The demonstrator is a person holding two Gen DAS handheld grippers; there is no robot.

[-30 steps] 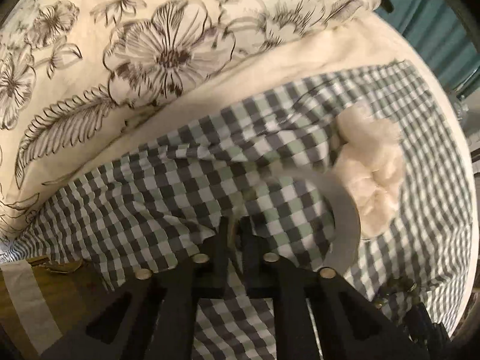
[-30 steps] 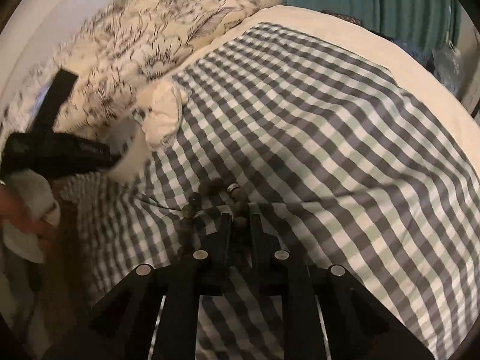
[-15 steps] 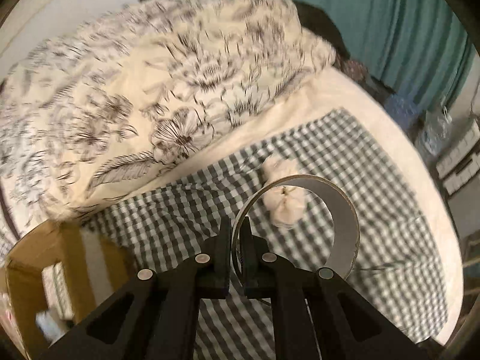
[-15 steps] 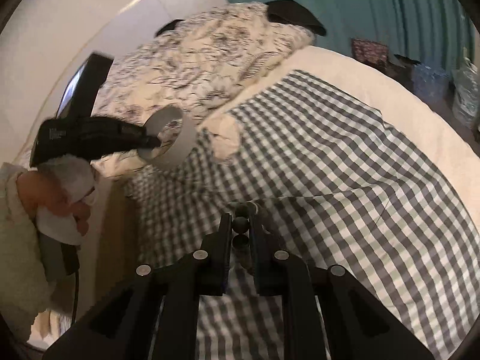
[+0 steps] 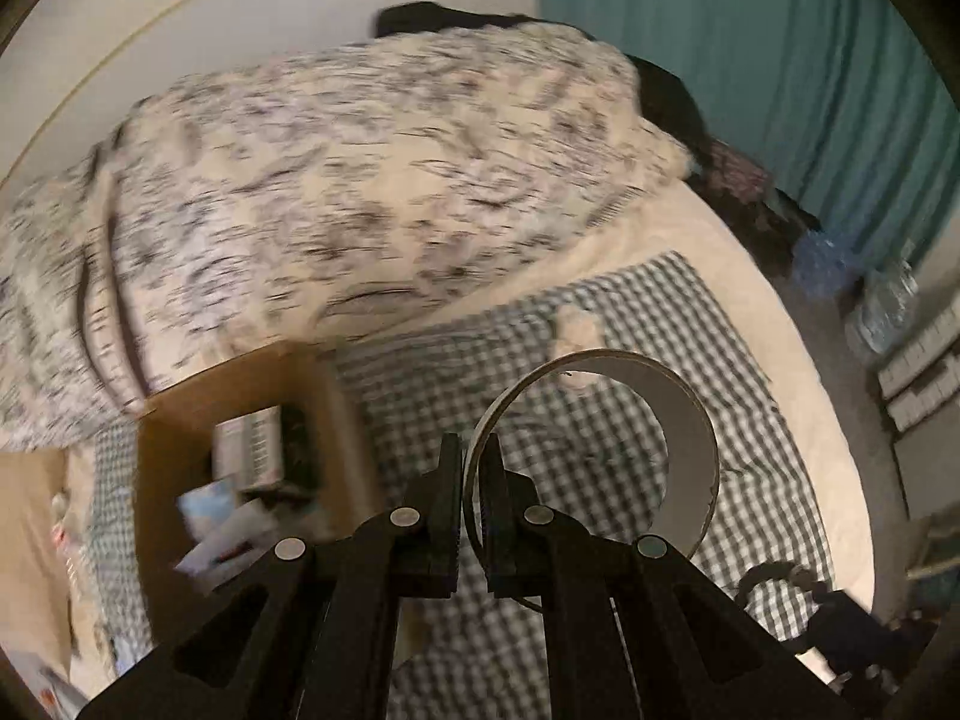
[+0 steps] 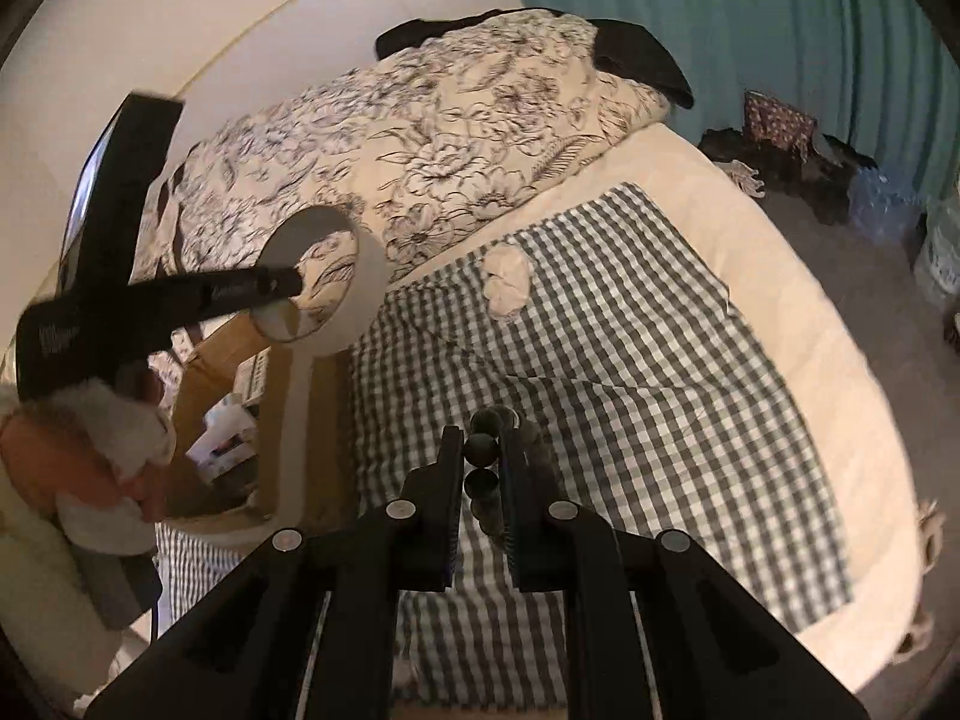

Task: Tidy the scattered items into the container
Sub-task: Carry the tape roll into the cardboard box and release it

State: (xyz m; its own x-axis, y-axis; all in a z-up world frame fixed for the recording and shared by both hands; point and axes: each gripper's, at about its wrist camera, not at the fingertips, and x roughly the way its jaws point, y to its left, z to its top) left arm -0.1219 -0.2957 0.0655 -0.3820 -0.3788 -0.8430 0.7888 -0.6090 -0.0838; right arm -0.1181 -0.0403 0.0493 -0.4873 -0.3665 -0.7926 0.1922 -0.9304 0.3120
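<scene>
- We see the cardboard box [image 5: 180, 420] holding blurred packets.
- Our left gripper [image 5: 474, 468] pinches the tape ring [image 5: 690, 420].
- Our right gripper [image 6: 483, 456] clamps a bead string [image 6: 482, 450].

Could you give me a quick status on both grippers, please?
Left gripper shut on grey tape ring. Right gripper shut on dark bead string. Open cardboard box beside checked cloth; fluffy cream scrunchie left.
</scene>
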